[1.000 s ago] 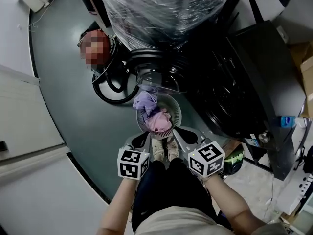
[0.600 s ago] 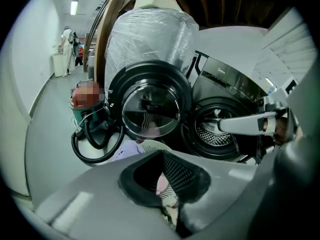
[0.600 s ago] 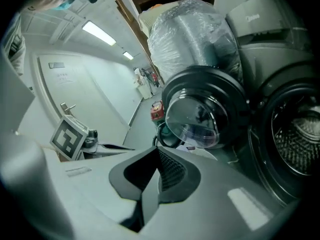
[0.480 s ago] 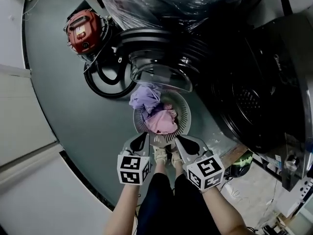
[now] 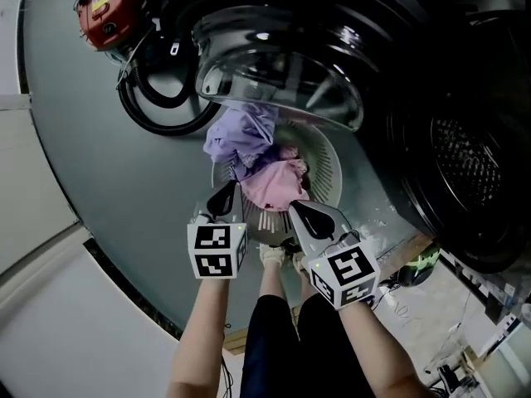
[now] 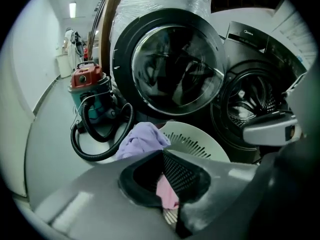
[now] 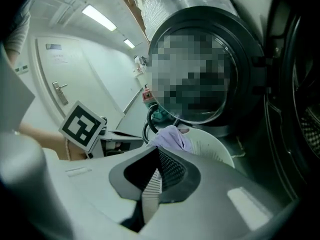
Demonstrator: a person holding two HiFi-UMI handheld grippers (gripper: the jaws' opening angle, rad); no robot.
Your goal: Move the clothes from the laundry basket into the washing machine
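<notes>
A round white laundry basket (image 5: 325, 166) stands on the floor below the washing machine's open glass door (image 5: 282, 65). A purple garment (image 5: 241, 135) hangs over the basket's left rim and a pink garment (image 5: 274, 185) lies inside. My left gripper (image 5: 222, 199) hovers at the basket's near-left rim, jaws together and holding nothing. My right gripper (image 5: 309, 215) is at the near rim beside the pink garment, also shut and holding nothing. The left gripper view shows the purple garment (image 6: 142, 139), the basket (image 6: 200, 144) and the dark drum (image 6: 255, 104) beyond my left gripper (image 6: 162, 156). The right gripper (image 7: 157, 154) faces the purple garment (image 7: 170, 136).
A red vacuum cleaner (image 5: 108, 7) with a looped black hose (image 5: 158, 106) stands left of the basket. The washing machine's drum opening (image 5: 465, 164) is to the right. A pale wall (image 5: 50, 247) runs along the left. The person's feet (image 5: 278, 259) are just behind the basket.
Both grippers have moved forward and now reach the basket's near rim. The head has leaned in, so the basket, door and drum appear larger.
</notes>
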